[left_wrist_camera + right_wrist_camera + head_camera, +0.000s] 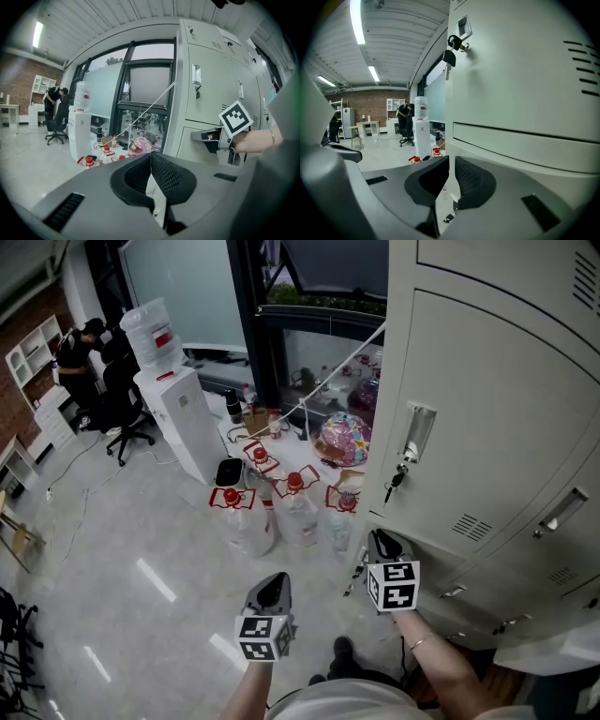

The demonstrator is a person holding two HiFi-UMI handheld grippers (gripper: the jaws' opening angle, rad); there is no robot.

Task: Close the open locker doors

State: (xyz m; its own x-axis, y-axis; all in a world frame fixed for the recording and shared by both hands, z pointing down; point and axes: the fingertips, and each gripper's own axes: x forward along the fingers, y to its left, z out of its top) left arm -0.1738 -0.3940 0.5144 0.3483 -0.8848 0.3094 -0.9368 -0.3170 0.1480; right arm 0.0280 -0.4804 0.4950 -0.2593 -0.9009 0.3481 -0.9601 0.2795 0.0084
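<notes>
1: Two grippers, one bank of lockers [487,381]. How does the bank look?
2: It is pale grey-green steel and stands at the right of the head view. Each door is a plain panel with rounded corners, a small louvred vent and a silver pull handle [418,430]. A key [394,486] hangs from the lock under the upper handle.
1: And the lower door [427,545]?
2: It has the same finish and sits directly below the keyed door. Whether it sits flush or ajar cannot be told.
1: Right gripper [380,540]?
2: It is close against that lower door's left edge. Its fingers [476,180] stand a narrow slit apart and grasp nothing; the locker's corner lines up behind the slit.
1: Left gripper [274,582]?
2: It is lower and to the left, over the bare floor [141,549], apart from the lockers. Its fingers [171,178] are clenched tip to tip and empty.
1: Background?
2: Bottles with red caps [295,507] stand on the floor near the locker's corner.
</notes>
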